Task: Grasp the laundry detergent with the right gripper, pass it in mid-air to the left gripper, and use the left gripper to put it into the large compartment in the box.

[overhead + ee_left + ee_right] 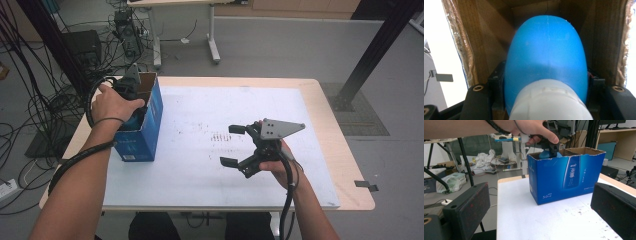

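High view: fixed overhead, looks forward and down on the white tabletop (210,165). Left gripper view: points down into the open blue cardboard box (486,37), very close to the blue rounded plastic bottle (546,55). Right gripper view: low, level across the tabletop, box at mid distance. All three share the box.

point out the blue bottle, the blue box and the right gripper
blue bottle (545,57), left gripper view, middle of its rounded body
blue box (566,181), right gripper view, printed front wall
right gripper (233,145), high view, midway between its open jaws
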{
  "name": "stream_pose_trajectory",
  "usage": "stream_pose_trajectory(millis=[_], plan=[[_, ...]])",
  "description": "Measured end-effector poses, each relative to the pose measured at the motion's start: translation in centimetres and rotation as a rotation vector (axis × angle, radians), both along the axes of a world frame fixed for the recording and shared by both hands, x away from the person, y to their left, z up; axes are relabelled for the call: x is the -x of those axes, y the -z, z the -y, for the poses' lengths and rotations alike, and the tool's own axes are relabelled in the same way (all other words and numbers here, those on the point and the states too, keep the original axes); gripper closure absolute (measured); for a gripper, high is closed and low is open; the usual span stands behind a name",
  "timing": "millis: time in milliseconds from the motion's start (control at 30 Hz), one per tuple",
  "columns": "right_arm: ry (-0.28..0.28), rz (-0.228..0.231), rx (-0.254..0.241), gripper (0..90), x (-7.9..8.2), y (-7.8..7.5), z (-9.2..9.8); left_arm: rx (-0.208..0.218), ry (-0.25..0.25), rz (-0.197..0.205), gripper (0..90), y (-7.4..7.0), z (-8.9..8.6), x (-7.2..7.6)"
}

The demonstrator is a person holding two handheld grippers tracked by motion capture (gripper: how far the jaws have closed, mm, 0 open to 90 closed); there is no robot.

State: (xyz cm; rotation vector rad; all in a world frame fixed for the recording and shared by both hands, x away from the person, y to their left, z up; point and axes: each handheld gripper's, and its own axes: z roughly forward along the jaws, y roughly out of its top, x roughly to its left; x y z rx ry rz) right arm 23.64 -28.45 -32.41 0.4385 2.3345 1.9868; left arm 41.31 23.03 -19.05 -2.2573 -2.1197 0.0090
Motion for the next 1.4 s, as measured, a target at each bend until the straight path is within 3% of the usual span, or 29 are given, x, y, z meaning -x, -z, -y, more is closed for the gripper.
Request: stream_pose_trajectory(millis=[1400], plan=[[0.0, -0.005, -0.002, 2.5, -0.07, 0.28, 0.03, -0.001, -0.003, -0.007, 37.7, 0.07, 0.03, -0.12]])
